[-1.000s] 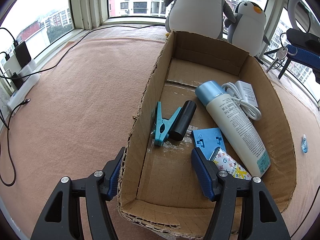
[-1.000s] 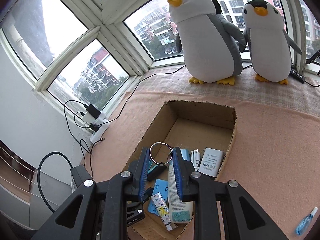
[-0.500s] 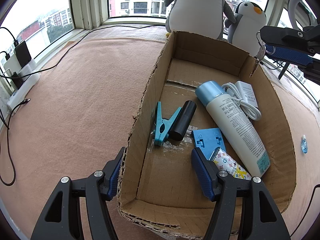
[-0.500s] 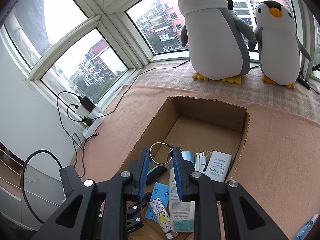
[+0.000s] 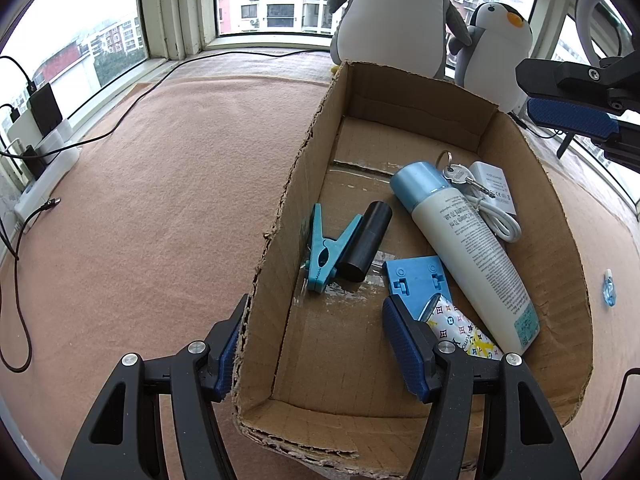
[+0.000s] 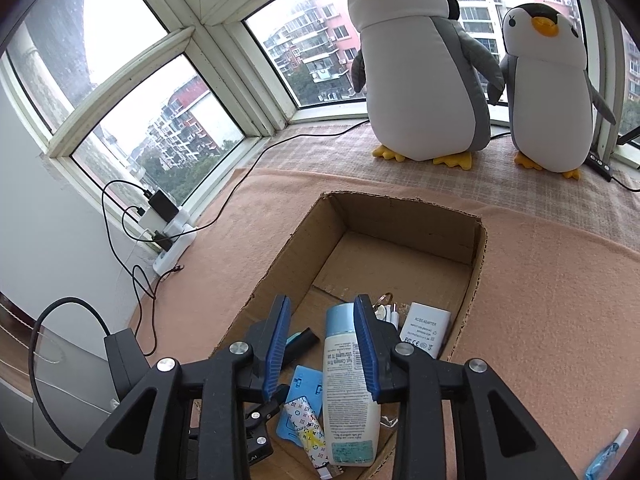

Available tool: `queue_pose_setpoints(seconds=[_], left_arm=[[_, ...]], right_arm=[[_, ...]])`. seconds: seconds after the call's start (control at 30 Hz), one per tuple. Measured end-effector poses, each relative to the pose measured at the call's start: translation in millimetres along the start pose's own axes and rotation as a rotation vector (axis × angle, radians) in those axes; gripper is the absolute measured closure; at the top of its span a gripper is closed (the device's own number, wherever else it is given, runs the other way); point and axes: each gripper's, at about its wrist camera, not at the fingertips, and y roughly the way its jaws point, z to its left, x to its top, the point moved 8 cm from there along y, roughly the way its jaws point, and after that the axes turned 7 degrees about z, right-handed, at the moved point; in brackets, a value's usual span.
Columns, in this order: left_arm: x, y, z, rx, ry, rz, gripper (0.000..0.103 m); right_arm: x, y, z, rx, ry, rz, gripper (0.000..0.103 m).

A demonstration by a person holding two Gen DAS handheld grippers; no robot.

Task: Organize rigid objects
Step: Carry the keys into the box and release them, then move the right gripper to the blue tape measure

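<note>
The right gripper (image 6: 320, 344) hides most of the key ring (image 6: 385, 298); only its top arc shows. The silver keys (image 5: 460, 176) lie inside the cardboard box (image 5: 280, 216), across the bottle's (image 5: 468, 252) blue cap and the white adapter (image 5: 494, 184). Both grippers are spread and empty, the left gripper (image 5: 316, 344) straddling the box's near wall, beside a teal clip (image 5: 324, 252)

We read "AC/DC ADAPTER" on the white charger (image 6: 425, 329) in the box, small print and marks below it too small to make out. The white bottle (image 6: 349, 392) carries lines of small print; from the left wrist view we get only "70 mL" on it (image 5: 472, 248). The patterned pouch (image 5: 464, 332) shows monogram signs, unreadable.
</note>
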Motion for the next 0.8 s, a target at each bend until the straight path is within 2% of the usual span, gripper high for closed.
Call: queue_pose_setpoints(seconds=[0.23, 0.3, 0.6, 0.8], left_arm=[[0, 0, 0, 0.000, 0.000, 0.000, 0.035], [0, 0, 0, 0.000, 0.000, 0.000, 0.035], [1, 0, -1, 0.006, 0.004, -0.004, 0.035], [1, -1, -1, 0.006, 0.005, -0.005, 0.035]], right_arm=[[-2, -7, -3, -0.023, -0.004, -0.020, 0.062], [-3, -11, -3, -0.023, -0.007, -0.031, 0.056], [-10, -31, -3, -0.070, -0.046, -0.072, 0.049], [-18, -49, -8, -0.055, -0.007, -0.096, 0.048]])
